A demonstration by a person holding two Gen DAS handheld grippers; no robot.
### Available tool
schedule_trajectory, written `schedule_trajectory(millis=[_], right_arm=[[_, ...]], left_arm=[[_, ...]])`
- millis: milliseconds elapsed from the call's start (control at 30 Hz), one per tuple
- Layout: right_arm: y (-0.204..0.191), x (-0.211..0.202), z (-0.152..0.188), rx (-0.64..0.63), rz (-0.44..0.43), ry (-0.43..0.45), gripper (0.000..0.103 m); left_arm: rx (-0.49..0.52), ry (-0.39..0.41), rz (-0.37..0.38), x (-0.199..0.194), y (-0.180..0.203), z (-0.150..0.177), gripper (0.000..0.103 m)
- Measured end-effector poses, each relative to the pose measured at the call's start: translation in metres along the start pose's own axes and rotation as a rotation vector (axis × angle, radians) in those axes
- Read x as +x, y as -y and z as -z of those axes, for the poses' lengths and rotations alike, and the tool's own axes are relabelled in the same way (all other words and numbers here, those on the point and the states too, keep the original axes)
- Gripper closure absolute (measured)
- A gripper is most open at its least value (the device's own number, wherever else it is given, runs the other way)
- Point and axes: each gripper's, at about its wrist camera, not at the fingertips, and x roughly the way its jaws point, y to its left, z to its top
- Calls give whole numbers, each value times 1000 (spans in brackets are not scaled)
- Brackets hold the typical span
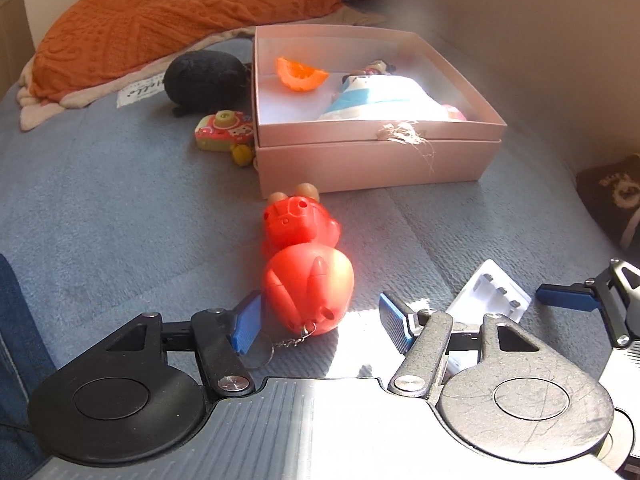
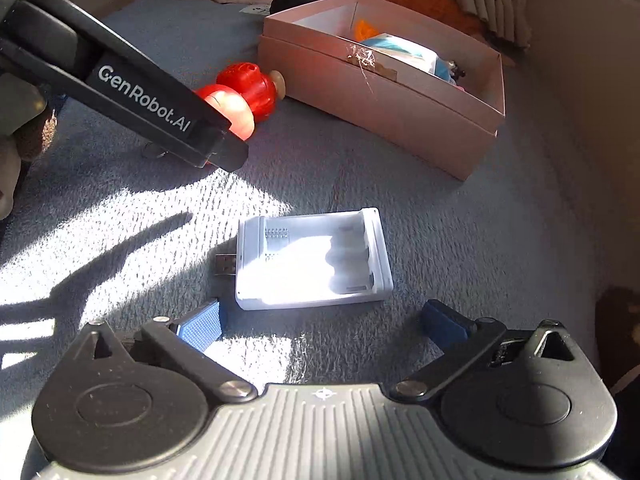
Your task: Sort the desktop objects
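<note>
A red plastic pig keychain toy (image 1: 304,264) lies on the grey blanket, just in front of a pink box (image 1: 376,160). My left gripper (image 1: 320,316) is open, its left pad beside the toy's head, the right pad apart from it. A white battery charger (image 2: 314,258) with a USB plug lies on the blanket just ahead of my open right gripper (image 2: 324,326); it also shows in the left wrist view (image 1: 492,292). The toy (image 2: 244,96) and the pink box (image 2: 384,96) also show in the right wrist view, the toy partly hidden by the left gripper's arm (image 2: 132,100).
The box holds an orange slice toy (image 1: 300,74) and a doll in a blue and white dress (image 1: 376,96). A small toy camera (image 1: 224,130) and a black plush (image 1: 206,80) lie left of the box. An orange pillow (image 1: 160,16) lies behind. A curved wall rises on the right.
</note>
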Motion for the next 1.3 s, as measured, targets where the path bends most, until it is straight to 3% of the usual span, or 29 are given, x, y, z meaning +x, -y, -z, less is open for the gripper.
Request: schedule_trajectory(millis=[333, 433, 567, 667, 867, 1133, 1300], right_arm=[[0, 1, 1, 30, -5, -3, 0], [4, 4, -2, 63, -26, -27, 0], [3, 4, -1, 69, -29, -26, 0], [1, 3, 1, 62, -23, -11, 0], [-6, 1, 4, 35, -2, 11, 0], [-8, 1, 6, 31, 5, 12, 0], [-9, 3, 6, 27, 12, 12, 0]], left_arm=[[2, 12, 115, -7, 10, 1, 26], [3, 41, 155, -14, 9, -1, 17], [16, 47, 94, -13, 9, -5, 15], [25, 9, 28, -2, 10, -4, 20], [46, -14, -21, 7, 5, -2, 22], [97, 5, -197, 0, -10, -2, 8], [84, 12, -248, -4, -17, -1, 7]])
